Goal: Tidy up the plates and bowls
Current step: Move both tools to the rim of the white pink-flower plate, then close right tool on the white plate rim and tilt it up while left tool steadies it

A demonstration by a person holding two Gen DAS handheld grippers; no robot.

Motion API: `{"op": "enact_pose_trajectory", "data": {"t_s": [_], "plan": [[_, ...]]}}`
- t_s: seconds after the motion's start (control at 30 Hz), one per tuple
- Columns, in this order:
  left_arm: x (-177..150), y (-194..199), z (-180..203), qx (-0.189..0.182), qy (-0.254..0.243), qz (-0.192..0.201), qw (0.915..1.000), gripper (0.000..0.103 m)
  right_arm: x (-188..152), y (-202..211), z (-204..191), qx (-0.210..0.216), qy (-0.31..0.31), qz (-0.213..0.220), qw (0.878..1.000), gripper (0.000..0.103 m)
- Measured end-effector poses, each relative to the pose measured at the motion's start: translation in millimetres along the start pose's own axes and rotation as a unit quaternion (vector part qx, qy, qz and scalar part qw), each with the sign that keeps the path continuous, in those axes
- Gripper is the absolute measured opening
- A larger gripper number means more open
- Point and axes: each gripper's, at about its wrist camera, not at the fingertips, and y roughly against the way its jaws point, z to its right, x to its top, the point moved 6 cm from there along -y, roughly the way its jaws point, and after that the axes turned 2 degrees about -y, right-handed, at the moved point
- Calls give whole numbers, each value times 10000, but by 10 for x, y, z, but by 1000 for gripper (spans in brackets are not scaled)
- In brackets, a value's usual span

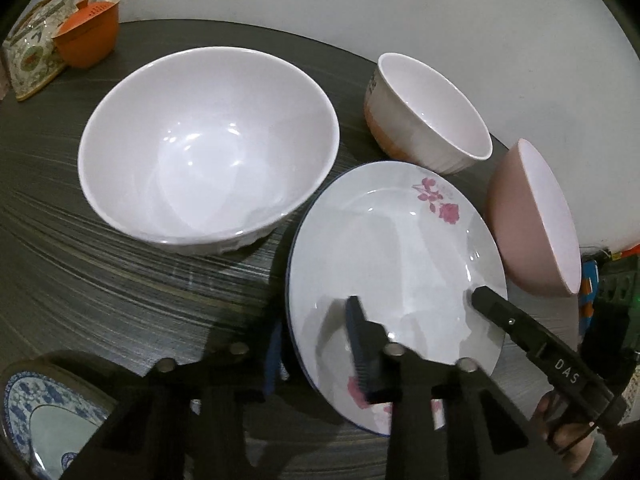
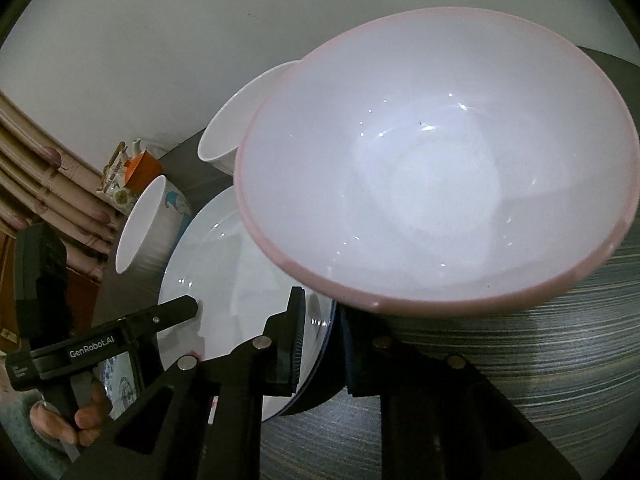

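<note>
A white plate [image 1: 400, 248] with pink flowers and a blue rim is tilted above the striped table [image 1: 100, 280]. My left gripper [image 1: 316, 316] is shut on its near rim, one finger on top and one beneath. My right gripper [image 2: 320, 308] is shut on the plate [image 2: 224, 264] at the opposite rim; its upper finger [image 1: 492, 304] lies on the plate's face. A pink bowl [image 1: 516, 220] leans steeply on its side just beyond that rim. In the right wrist view the pink bowl [image 2: 432, 168] sits above the fingertips, its white inside facing the camera.
A large white bowl [image 1: 208, 140] and a small banded bowl [image 1: 428, 112] stand behind the plate. At the far left are an orange cup [image 1: 88, 36] and a patterned teapot [image 1: 32, 52]. A blue-and-white plate [image 1: 44, 420] sits near left. A teal-patterned cup [image 2: 152, 220] is by the table edge.
</note>
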Motion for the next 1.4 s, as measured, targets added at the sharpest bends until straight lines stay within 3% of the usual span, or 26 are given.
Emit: {"op": "enact_pose_trajectory", "data": {"t_s": [0.23,0.7,1.4], "plan": [[4,-35,-8,-12,-11,-27,10000,18,-13,-30,0,-65,-9,-115,9999,11],[-309,-34,92,-61,-269,-442,9986,18,-288,125,30,-232,-73,-411,9989,11],[-822,40,286,-21,-505,-766,9958,19,-885,382,-2,-309,-285,-587,9974,11]]}}
